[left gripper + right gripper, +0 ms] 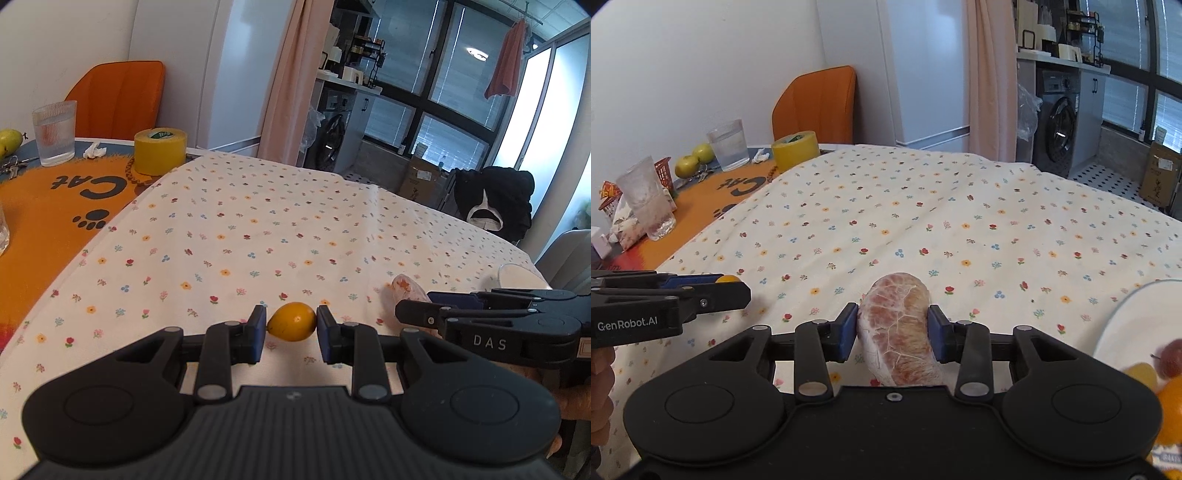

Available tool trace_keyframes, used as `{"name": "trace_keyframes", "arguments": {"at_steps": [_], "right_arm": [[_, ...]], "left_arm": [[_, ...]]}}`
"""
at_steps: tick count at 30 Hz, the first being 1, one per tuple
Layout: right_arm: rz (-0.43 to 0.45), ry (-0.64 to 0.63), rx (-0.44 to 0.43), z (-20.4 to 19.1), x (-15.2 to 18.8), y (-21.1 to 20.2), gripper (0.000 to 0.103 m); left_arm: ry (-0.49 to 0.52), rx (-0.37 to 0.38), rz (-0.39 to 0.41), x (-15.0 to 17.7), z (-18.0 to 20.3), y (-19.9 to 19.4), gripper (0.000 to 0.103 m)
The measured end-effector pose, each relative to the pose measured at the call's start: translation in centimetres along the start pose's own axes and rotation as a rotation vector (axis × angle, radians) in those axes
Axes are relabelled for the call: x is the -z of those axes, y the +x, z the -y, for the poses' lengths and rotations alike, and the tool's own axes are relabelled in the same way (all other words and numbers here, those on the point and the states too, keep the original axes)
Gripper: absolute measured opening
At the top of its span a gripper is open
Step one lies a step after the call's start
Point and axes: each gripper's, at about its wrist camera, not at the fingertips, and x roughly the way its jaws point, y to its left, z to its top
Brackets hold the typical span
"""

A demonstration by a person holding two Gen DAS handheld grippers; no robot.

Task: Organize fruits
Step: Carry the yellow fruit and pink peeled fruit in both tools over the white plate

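Note:
My left gripper point(291, 328) is shut on a small yellow-orange fruit point(291, 322), held just above the flowered cloth. In the right wrist view that gripper point(729, 282) enters from the left with the yellow fruit point(727, 278) peeking past its tip. My right gripper point(892, 328) is shut on a peeled pink pomelo segment point(899, 328), pads pressed on both sides. The left wrist view shows the right gripper point(417, 306) at the right with the segment point(406, 288) at its tip. A glass plate point(1123, 325) at the right edge holds a red fruit point(1171, 356) and orange fruit point(1172, 410).
An orange cat mat point(44, 218) lies at the left with a ribbed glass point(55, 133), a yellow tape roll point(159, 151), keys and a green pear point(9, 140). A second glass point(648, 199), red basket point(663, 173) and two green fruits point(687, 164) sit there. An orange chair point(816, 103) stands behind.

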Motion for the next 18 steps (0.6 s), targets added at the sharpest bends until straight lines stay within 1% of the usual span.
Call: {"name": "trace_keyframes", "arguments": {"at_steps": [8, 16, 17, 18], "right_arm": [[0.048, 0.022, 0.008, 0.4, 0.1, -3.2, 0.038], [0.102, 0.039, 0.047, 1.8, 0.3, -6.6, 0.036], [0.107, 0.042, 0.049, 2.0, 0.4, -7.0, 0.028], [0.108, 0.047, 0.049, 2.2, 0.4, -7.4, 0.018]], "left_arm": [[0.033, 0.027, 0.022, 0.1, 2.2, -1.5, 0.027], [0.073, 0.064, 0.054, 0.0, 5.0, -3.1, 0.027], [0.079, 0.069, 0.059, 0.0, 5.4, -3.3, 0.027], [0.086, 0.074, 0.064, 0.0, 5.8, -3.5, 0.027]]}}
